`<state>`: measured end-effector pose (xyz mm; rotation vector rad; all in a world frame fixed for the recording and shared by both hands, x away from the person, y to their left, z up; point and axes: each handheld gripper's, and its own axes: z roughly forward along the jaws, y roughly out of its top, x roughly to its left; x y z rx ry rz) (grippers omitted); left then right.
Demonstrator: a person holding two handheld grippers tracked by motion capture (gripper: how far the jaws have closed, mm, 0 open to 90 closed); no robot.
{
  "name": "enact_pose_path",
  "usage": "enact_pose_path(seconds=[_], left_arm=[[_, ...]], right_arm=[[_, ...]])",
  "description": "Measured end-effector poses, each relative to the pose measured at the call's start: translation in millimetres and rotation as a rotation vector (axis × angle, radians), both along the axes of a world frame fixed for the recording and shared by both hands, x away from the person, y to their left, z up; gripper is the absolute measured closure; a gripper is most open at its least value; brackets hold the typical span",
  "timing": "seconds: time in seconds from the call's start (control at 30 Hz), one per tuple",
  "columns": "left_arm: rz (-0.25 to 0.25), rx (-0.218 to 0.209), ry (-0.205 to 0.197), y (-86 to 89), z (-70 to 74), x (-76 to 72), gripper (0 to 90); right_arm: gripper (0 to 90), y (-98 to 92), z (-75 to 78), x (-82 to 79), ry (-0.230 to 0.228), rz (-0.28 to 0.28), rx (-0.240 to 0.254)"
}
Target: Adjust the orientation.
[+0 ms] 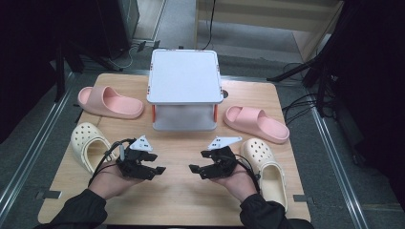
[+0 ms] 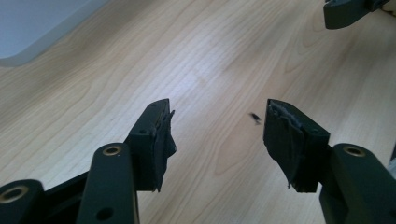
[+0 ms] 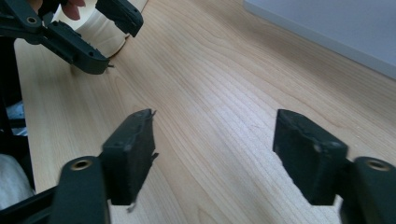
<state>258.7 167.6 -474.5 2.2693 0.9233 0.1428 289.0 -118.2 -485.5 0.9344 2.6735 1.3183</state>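
Near the tabletop's left edge lies a cream clog [image 1: 89, 144], its toe toward the far left and its heel opening back toward the near edge, so its long axis runs roughly front to back with a slight slant. Behind it, toward the far left corner, a pink slide [image 1: 111, 102] lies across, long axis left to right. The left gripper [image 1: 154, 163] hovers just right of that clog, jaws spread with nothing between them; the left gripper view has bare wood between the pads.

In the middle of the far edge stands a white two-tier rack [image 1: 184, 90]. The right gripper [image 1: 197, 170] faces the left one across the middle of the tabletop, jaws likewise spread and empty. Just beside it, near the right edge, is the second cream clog [image 1: 266, 169], toe toward the far side and heel toward the near right corner. A second pink slide [image 1: 256, 123] lies behind it, slanted.

The clogs look like light, moulded foam (springy, a little slick), so I judge they will flex under a pinch; the heel rim or side wall seems the surest place to grip.
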Motion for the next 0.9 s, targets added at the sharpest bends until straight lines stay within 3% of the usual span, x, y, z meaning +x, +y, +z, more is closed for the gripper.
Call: enact_pose_path(seconds=[0.13,0.3,0.33,0.47,0.8,0.9], left_arm=[[0.025,-0.004,0.008,1.1,0.7,0.4,42.0],[0.05,-0.005,0.026,3.0,2.6,1.4,42.4],[0.061,-0.014,0.027,4.1,3.4,1.1,42.3],[0.084,-0.01,0.017,5.8,5.0,0.5,42.2],[0.163,0.003,0.003,19.9,10.0,-7.4,43.2],[0.208,0.005,0.002,28.9,10.7,-12.8,43.4]], right_arm=[[35.2,-2.3,3.8,2.0,0.015,-0.016,-0.002],[37.3,-5.3,7.0,1.9,-0.001,-0.012,-0.014],[37.0,-5.7,7.9,0.8,-0.022,-0.005,-0.044],[37.0,-4.8,8.5,-2.1,-0.053,0.009,-0.082],[37.1,-1.3,10.5,-2.4,-0.071,0.028,-0.102],[37.1,0.0,10.5,-0.6,-0.07,0.037,-0.106]])
